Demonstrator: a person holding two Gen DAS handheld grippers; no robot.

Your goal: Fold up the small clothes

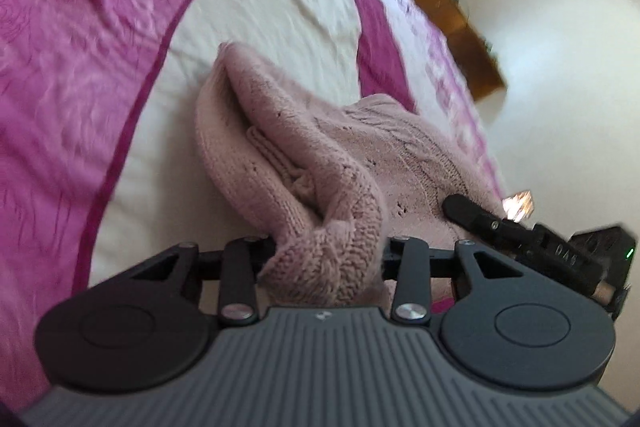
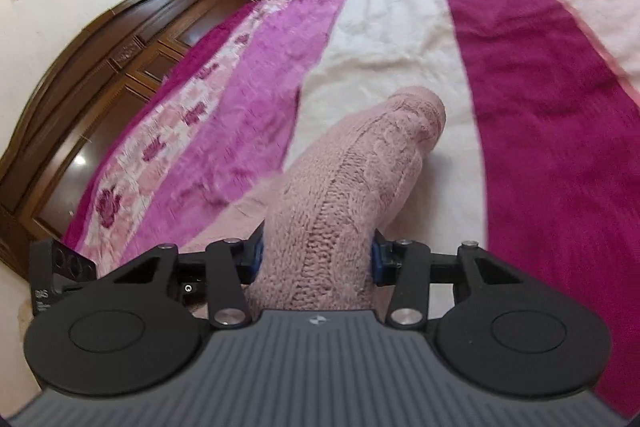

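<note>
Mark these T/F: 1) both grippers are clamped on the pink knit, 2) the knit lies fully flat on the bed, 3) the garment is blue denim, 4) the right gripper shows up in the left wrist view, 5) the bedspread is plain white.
1) True. The left gripper and the right gripper each have the pink knit garment bunched between their fingers.
2) False. Parts are lifted and rolled toward the grippers; only some of it rests on the bedspread.
3) False. It is pink cable-knit.
4) True. It shows at the right edge of that view, on the garment's far side.
5) False. It has magenta, pink and white stripes with a floral print.
</note>
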